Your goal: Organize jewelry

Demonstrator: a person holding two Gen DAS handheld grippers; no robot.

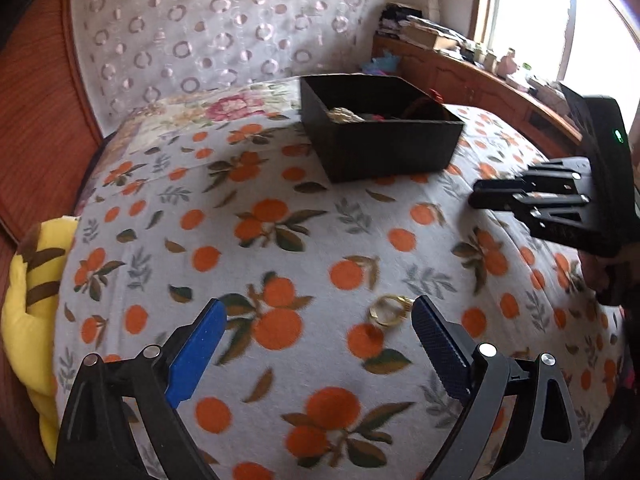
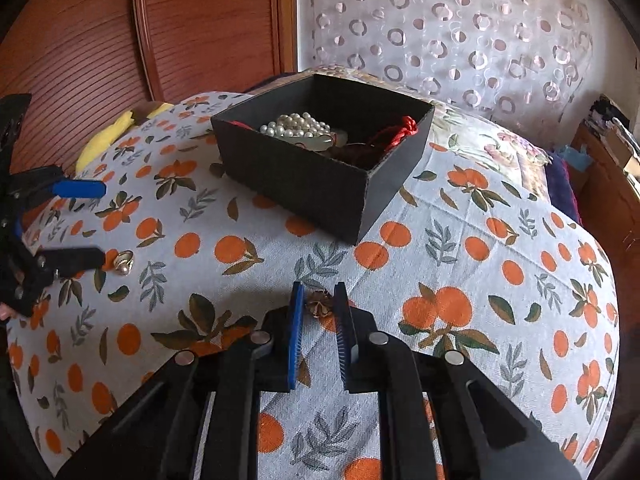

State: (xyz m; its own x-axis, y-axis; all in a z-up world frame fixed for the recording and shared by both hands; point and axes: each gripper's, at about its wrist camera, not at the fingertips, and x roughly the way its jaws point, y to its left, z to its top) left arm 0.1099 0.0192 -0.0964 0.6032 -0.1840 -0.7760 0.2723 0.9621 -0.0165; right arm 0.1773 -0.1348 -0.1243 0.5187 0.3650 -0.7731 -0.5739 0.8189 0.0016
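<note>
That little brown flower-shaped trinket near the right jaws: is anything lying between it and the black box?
Nothing visible. Only bare orange-print bedspread lies between the brown trinket and the black box, whose top is open. The gold ring lies far off to the side.

Bright window (image 1: 532, 20) lights a circle-patterned curtain (image 1: 224, 28), reddish wooden wardrobe (image 2: 100, 32) and cluttered sideboard (image 1: 460, 68).

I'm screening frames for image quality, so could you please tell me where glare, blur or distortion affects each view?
Left wrist view: the bright window at top right is blown out to white, the black open-topped box looks soft with blur, and the orange-print bed cover bulges from fisheye. Right wrist view: evenly lit and sharper, the white pearl beads read clearly; the same bulge, dark corners.
</note>
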